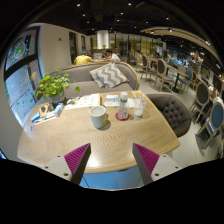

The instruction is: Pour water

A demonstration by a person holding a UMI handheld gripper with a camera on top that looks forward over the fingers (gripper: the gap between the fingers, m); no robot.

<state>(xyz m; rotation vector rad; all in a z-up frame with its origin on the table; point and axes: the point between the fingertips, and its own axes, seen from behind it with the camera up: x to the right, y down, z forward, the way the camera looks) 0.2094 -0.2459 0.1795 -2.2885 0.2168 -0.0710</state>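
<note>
gripper (111, 160) — two fingers with magenta pads (76, 157) on the inner faces, spread wide, nothing between them, held above the near edge of the table.

wooden table (70, 135) — light, rounded top, filling the ground just ahead of the fingers.

white mug (98, 116) — upright on the table, beyond the fingers at about 12 o'clock, slightly toward 11; handle not discernible.

water bottle (123, 102) — clear, with a label band, upright, at roughly 1 o'clock from the mug and just beside it; seated on a small red coaster (122, 116). contents level not discernible.

glass (138, 108) — small, clear, upright, at 3 o'clock of the bottle and near it.

potted plant (52, 86) — green leaves, at 10 o'clock of the mug, near the far left rim of the table.

papers or a booklet (46, 114) — lying flat at 9 o'clock of the mug, below the plant; detail too small to read.

grey armchair (170, 110) — tufted back, at 3 o'clock of the table, touching or just beside its rim.

sofa (95, 74) — pale, beyond the table at 12 o'clock, bearing a patterned cushion (108, 76).

wooden chairs (205, 98) — several with round backs, ranged at 2 o'clock, well apart from the table.

windowed wall (20, 70) — at 9 to 10 o'clock.
</note>
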